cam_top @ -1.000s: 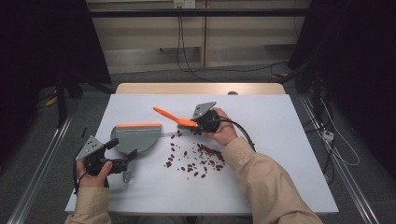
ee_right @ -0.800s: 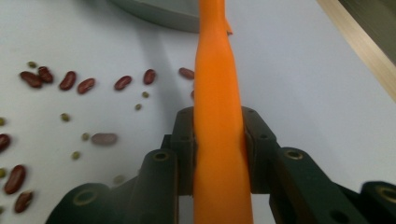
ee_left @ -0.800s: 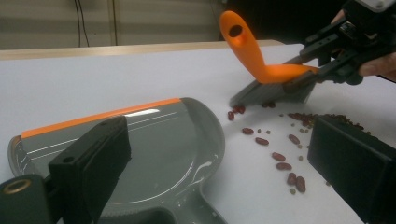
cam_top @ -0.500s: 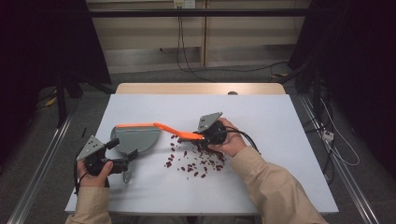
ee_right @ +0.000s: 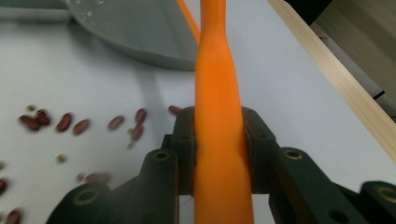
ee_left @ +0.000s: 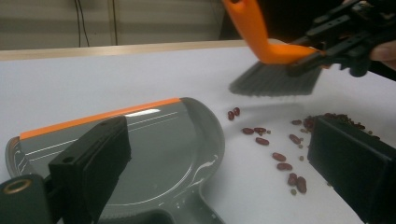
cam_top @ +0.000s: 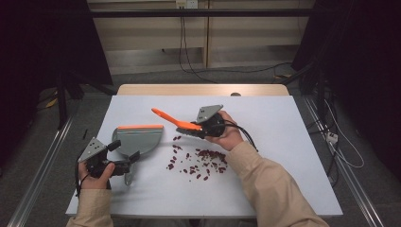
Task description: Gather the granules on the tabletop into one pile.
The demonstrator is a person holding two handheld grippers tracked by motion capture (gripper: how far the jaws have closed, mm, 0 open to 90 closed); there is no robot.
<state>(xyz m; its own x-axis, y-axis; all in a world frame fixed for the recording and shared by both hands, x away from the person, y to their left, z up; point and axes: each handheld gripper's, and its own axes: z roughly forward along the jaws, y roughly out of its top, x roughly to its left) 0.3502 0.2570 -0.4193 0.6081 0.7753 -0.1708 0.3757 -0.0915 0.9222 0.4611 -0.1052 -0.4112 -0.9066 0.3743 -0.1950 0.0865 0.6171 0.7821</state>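
Right gripper (cam_top: 202,128) clamps the orange-handled, grey-bristled brush (cam_top: 176,122) above scattered dark-red beans (cam_top: 198,161) at table centre. Left gripper (cam_top: 124,153), jaws apparently spread, straddles the grey dustpan (cam_top: 139,139) at nine o'clock.

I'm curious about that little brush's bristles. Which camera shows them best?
The left gripper view: the dark grey bristles of the orange-handled plastic brush hang there in profile, close up. The high view shows them small under the handle. The right gripper view shows the handle clamped in tongs.

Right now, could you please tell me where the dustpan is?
The dustpan lies on the table's left side in the high view, at the left gripper, left of the scattered beans.
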